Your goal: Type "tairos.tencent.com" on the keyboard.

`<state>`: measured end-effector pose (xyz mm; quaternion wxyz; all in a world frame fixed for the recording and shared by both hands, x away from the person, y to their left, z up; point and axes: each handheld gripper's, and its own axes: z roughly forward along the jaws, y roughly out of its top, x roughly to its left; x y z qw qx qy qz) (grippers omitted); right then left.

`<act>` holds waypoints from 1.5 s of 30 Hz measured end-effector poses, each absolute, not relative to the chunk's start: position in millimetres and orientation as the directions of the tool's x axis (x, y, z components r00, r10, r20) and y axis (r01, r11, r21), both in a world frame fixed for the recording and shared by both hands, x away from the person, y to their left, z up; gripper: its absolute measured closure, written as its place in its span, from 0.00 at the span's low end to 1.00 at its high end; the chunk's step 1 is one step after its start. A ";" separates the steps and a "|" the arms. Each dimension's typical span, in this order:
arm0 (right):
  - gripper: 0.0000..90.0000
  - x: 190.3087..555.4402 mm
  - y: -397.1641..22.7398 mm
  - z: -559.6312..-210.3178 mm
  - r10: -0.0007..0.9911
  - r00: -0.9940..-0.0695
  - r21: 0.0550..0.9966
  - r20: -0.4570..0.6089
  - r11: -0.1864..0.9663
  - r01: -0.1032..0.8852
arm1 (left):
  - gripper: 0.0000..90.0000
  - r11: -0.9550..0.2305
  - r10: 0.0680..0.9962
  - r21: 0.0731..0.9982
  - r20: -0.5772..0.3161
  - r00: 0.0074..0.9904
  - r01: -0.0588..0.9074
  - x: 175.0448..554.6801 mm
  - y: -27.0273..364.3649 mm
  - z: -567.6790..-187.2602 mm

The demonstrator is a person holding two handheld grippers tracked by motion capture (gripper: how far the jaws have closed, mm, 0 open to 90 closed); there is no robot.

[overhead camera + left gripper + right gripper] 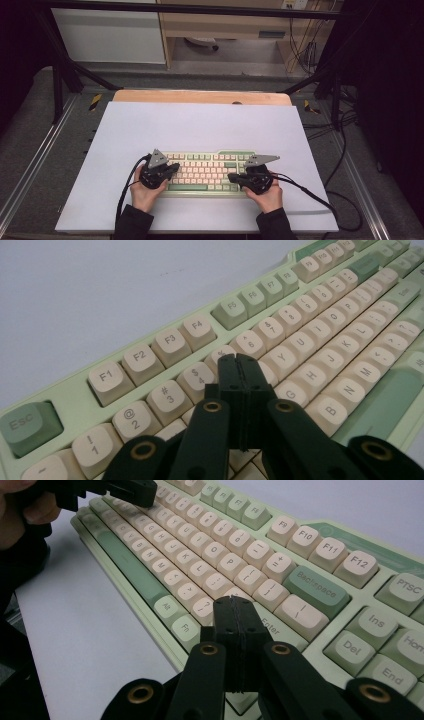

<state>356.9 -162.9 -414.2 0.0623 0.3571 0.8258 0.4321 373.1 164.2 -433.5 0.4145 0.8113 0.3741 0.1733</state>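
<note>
Both tools hovered shut over a pale green keyboard near the front of the table.

The keyboard (207,172) lay flat on the white table (200,125), close to the person's edge and roughly centred between the two hands. The left tool (175,169) sat over the keyboard's left end, its jaws pressed together with nothing between them; in the left gripper view its tip (236,360) stood above the number row, near the 4 and 5 keys. The right tool (231,176) was over the right end, jaws likewise closed and empty, its tip (234,602) just above the keys beside Enter (270,626), below Backspace (316,591).
</note>
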 end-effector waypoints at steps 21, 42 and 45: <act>1.00 356.4 -166.2 -411.6 0.641 -0.739 0.763 0.205 0.369 0.531 | 1.00 -0.381 0.737 0.800 -0.039 0.674 0.462 370.0 165.6 -432.3; 1.00 356.7 -164.9 -410.3 0.650 -0.729 0.778 0.214 0.338 0.530 | 1.00 -0.334 0.730 0.829 -0.074 0.680 0.449 348.9 183.8 -424.6; 1.00 357.5 -164.3 -410.3 0.653 -0.727 0.783 0.213 0.331 0.527 | 1.00 -0.334 0.726 0.830 -0.077 0.683 0.448 347.1 186.6 -424.9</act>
